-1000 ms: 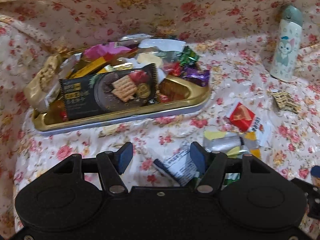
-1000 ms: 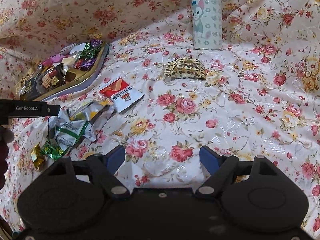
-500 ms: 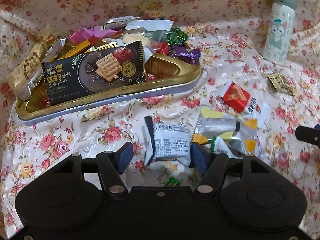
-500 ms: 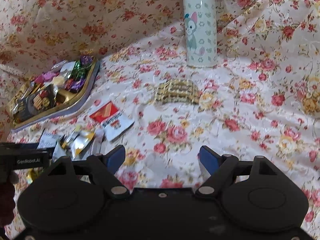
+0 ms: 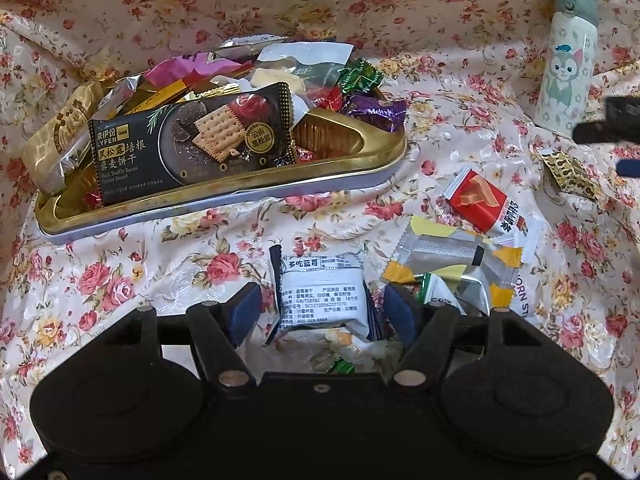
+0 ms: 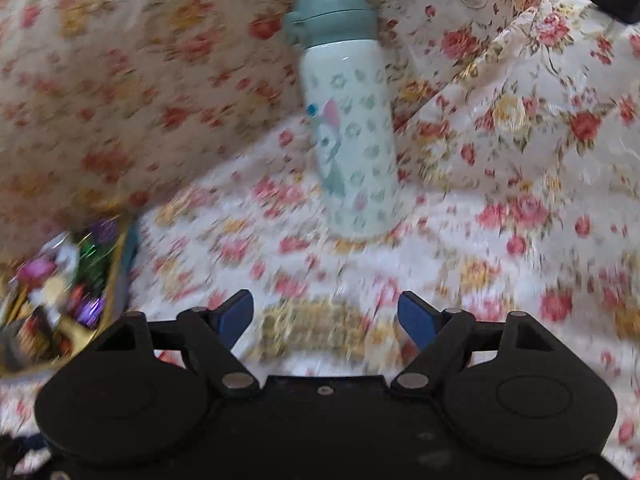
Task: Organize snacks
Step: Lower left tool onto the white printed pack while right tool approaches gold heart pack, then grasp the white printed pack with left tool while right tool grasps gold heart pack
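A gold tray (image 5: 360, 160) full of snacks, with a black cracker pack (image 5: 192, 140) on top, lies on the floral cloth. My left gripper (image 5: 322, 312) is open, with a white blueberry snack packet (image 5: 324, 292) lying between its fingers. A red and white packet (image 5: 480, 204), a silver and yellow packet (image 5: 452, 252) and a gold patterned packet (image 5: 568, 172) lie loose to the right. My right gripper (image 6: 326, 316) is open and empty, with the gold patterned packet (image 6: 316, 328) blurred between its fingers. The tray shows at that view's left edge (image 6: 116, 272).
A pale green cat-print bottle (image 5: 568, 64) stands upright at the back right; it shows straight ahead in the right wrist view (image 6: 348, 132). The floral cloth rises in folds behind the tray and bottle. The right gripper's body (image 5: 612, 124) shows at the left view's right edge.
My left gripper pulled back and the white packet now lies between its fingers. My right gripper moved forward fast to the gold patterned packet, nearer the bottle.
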A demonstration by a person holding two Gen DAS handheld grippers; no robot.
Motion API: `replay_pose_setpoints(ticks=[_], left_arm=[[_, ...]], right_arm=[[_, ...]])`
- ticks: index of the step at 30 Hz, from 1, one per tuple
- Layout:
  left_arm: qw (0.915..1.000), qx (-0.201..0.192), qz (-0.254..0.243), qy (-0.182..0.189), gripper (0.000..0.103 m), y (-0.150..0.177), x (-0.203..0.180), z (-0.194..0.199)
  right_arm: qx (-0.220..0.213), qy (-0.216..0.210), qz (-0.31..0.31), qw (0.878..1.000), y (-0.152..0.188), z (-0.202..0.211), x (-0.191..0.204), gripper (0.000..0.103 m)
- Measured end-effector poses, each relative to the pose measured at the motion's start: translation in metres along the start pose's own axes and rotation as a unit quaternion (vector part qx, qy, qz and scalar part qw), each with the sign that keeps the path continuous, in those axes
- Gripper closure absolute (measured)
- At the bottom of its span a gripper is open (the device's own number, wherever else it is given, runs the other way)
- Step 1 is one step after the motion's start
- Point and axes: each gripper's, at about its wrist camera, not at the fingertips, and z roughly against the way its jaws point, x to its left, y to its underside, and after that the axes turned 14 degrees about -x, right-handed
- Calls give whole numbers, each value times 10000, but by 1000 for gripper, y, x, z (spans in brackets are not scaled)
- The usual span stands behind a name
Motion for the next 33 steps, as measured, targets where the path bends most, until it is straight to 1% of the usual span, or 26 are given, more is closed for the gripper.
replay_pose_setpoints(ticks=[3, 4, 7, 9, 11, 19, 21, 23, 27, 30, 33], left_arm=[[10000, 19, -7, 18, 32, 0, -1, -1], [10000, 36, 0, 25, 32, -1, -1, -1], [10000, 62, 4, 45, 32, -2, -1, -2], [10000, 62, 8, 46, 32, -2, -1, -2], [10000, 59, 9, 48, 32, -2, -1, -2], [9999, 97, 33, 43, 32, -2, -1, -4], [9999, 109, 39, 41, 32, -2, -1, -4], [9999, 117, 43, 37, 32, -3, -1, -4], [9999, 117, 33, 22, 31, -3, -2, -4], [9999, 109, 22, -10, 30, -3, -3, -4], [9999, 121, 26, -5, 30, -3, -3, -4]], right_arm=[[93, 285, 110, 9995, -7, -25, 0, 27], [156, 395, 166, 9990, -7, -33, -1, 28], [385, 552, 304, 9973, -4, -47, -6, 30], [523, 528, 404, 9964, 0, -48, -7, 31], [560, 526, 600, 9952, 5, -42, -4, 31], [912, -64, 786, 9927, 34, 3, -3, 30], [990, -239, 698, 9923, 40, 13, -3, 31], [966, -345, 540, 9933, 42, 25, -7, 31], [1034, -487, -235, 9932, 40, 46, -22, 31], [1282, -647, -773, 9866, 43, 56, -30, 31], [1545, -777, -965, 9802, 51, 59, -25, 31]])
